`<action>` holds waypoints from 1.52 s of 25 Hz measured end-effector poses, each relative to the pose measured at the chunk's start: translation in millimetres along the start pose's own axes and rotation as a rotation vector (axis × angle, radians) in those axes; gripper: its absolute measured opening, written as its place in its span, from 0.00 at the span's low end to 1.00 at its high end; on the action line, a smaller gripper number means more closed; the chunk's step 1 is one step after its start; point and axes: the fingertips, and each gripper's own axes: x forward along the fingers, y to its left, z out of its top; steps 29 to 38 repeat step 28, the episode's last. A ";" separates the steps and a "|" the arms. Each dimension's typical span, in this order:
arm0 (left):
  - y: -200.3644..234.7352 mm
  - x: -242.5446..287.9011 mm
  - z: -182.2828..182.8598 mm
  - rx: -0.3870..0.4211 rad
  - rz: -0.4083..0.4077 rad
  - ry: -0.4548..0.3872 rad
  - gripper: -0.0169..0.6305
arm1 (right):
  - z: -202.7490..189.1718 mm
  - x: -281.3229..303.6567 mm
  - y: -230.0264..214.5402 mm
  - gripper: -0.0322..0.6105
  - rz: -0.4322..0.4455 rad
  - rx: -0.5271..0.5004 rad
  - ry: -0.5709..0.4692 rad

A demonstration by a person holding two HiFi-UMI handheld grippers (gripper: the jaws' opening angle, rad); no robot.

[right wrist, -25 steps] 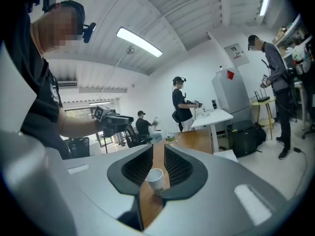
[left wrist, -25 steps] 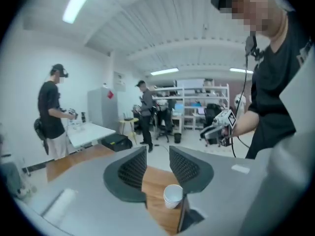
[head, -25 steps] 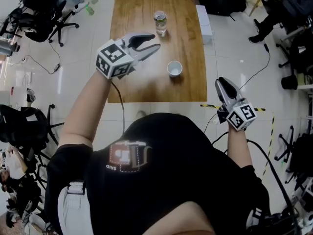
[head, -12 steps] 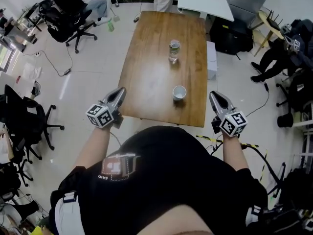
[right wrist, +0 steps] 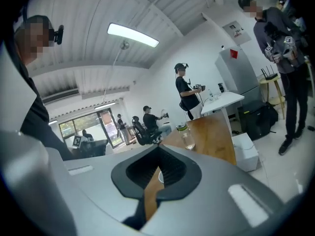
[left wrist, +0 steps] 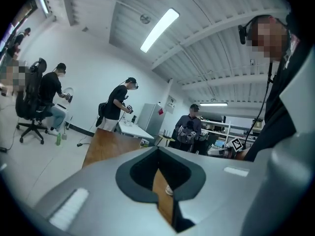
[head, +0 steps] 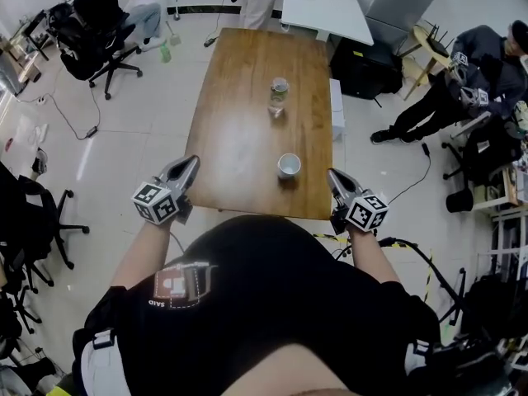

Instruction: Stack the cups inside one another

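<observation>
A white cup [head: 289,166] stands near the front edge of the wooden table [head: 239,122]. Farther back stands a clear glass stack [head: 279,96]. My left gripper [head: 191,162] hangs off the table's front left corner, shut and empty. At the front right corner, my right gripper [head: 332,174] is also shut with nothing in it. In the left gripper view the jaws [left wrist: 158,149] meet at the tips, and the white cup [left wrist: 169,190] shows through the gap behind them. The right gripper view shows closed jaws [right wrist: 158,147], the white cup [right wrist: 160,177] behind them and the clear glass stack [right wrist: 186,135] beyond.
A white box [head: 337,106] sits on the floor along the table's right side, with a black bag [head: 367,64] behind it. Office chairs [head: 95,52] and a seated person are at the left, a white desk [head: 322,2] at the back, another seated person [head: 462,89] at the right.
The left gripper has come back from above the table to its front left corner and has gone from open to shut. The right gripper has moved in toward the front right corner.
</observation>
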 end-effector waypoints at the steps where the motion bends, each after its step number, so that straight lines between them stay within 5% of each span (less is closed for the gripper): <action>1: 1.8 0.9 3.8 0.003 -0.002 -0.005 0.03 | 11.5 -1.2 -0.7 0.07 0.000 0.007 -0.024; 38: -2.2 10.6 5.0 -0.007 -0.041 0.000 0.03 | 6.9 -7.7 1.4 0.07 0.011 0.001 -0.002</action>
